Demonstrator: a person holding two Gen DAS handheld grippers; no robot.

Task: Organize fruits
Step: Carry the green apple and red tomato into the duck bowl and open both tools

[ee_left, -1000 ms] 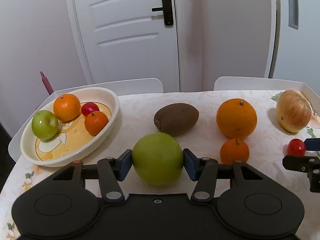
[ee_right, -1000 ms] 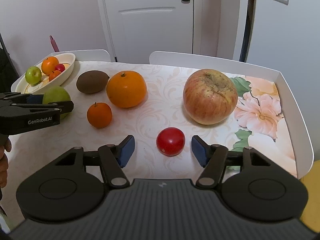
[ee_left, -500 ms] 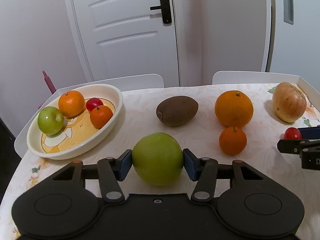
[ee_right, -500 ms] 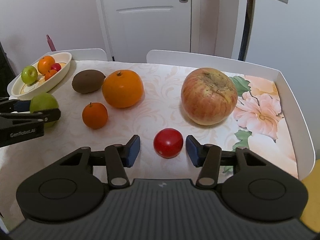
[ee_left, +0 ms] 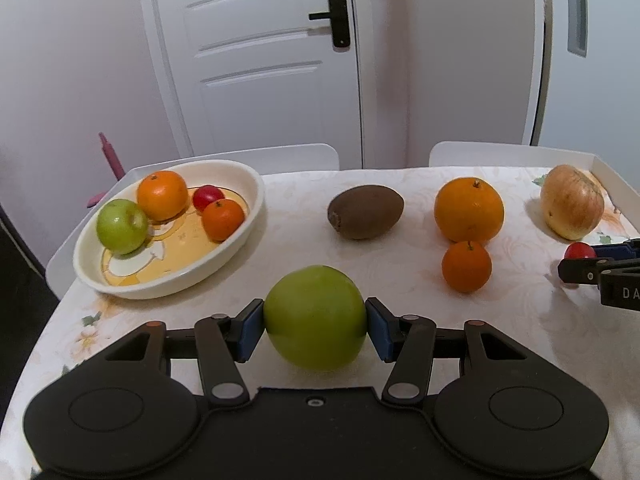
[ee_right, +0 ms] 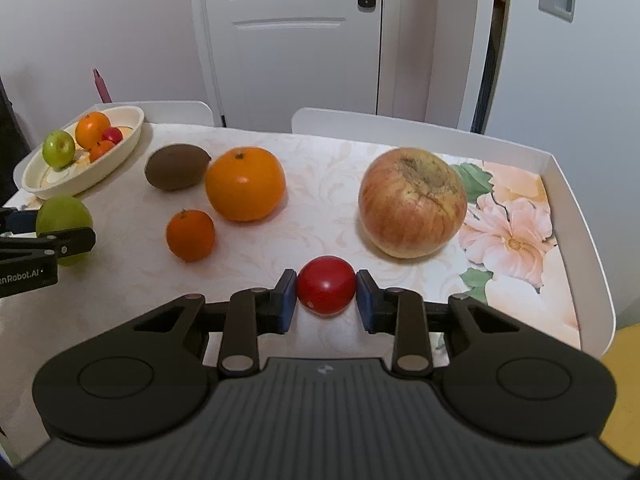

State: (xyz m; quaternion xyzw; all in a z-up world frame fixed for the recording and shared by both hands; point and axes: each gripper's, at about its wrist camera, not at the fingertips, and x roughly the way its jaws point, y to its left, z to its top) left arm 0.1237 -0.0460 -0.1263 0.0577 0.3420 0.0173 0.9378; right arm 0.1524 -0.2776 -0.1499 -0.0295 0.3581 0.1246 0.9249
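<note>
Right gripper (ee_right: 326, 296): pads now clamped on red tomato (ee_right: 326, 290), previously apart.
Left gripper (ee_left: 315, 322): still clamped on green apple (ee_left: 315, 322).
Right view only: flower print at table's right edge (ee_right: 516, 236).

Surface: table (ee_right: 320, 168), pale patterned cloth, raised white rim.
Far left: bowl (ee_left: 240, 236).
Centre: kiwi (ee_left: 365, 211), large orange (ee_left: 469, 210), small mandarin (ee_left: 466, 267).
Right: large apple (ee_right: 413, 203).

kiwi (ee_left: 365, 211) right of bowl (ee_left: 256, 200), on table (ee_left: 280, 276)
</note>
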